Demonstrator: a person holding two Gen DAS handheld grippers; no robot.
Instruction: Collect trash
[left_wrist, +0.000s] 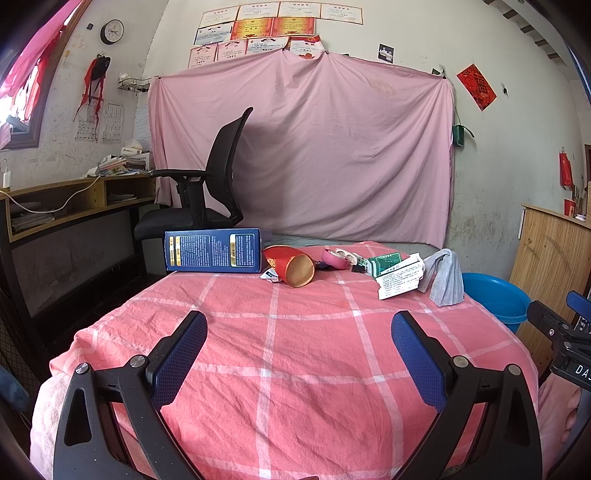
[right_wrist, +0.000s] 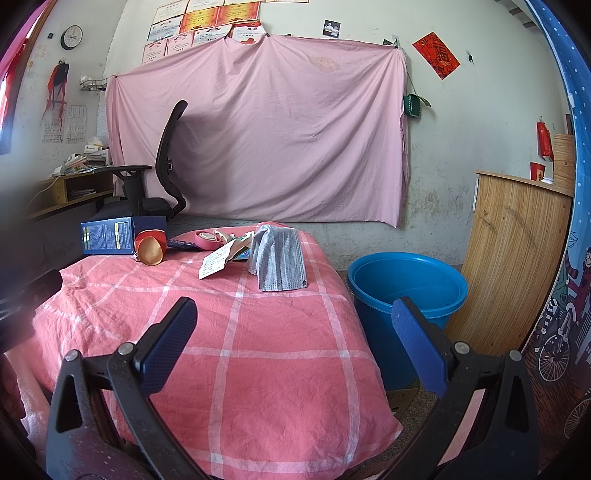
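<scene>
Trash lies at the far end of a table under a pink checked cloth (left_wrist: 280, 354): a blue box (left_wrist: 214, 251), a tipped red paper cup (left_wrist: 291, 266), a pink tape roll (left_wrist: 334, 258), a green and white carton (left_wrist: 397, 275) and a grey face mask (left_wrist: 445, 278). The right wrist view shows the same box (right_wrist: 110, 236), cup (right_wrist: 149, 248), white carton (right_wrist: 216, 263) and mask (right_wrist: 280, 264). A blue bucket (right_wrist: 406, 284) stands on the floor right of the table. My left gripper (left_wrist: 299, 325) and right gripper (right_wrist: 293, 314) hover open over the near cloth, holding nothing.
A black office chair (left_wrist: 207, 192) stands behind the table's left corner, beside a wooden desk (left_wrist: 74, 199). A pink sheet (left_wrist: 306, 147) hangs on the back wall. A wooden cabinet (right_wrist: 517, 266) stands right of the bucket. The right gripper's body (left_wrist: 565, 339) shows at the left view's right edge.
</scene>
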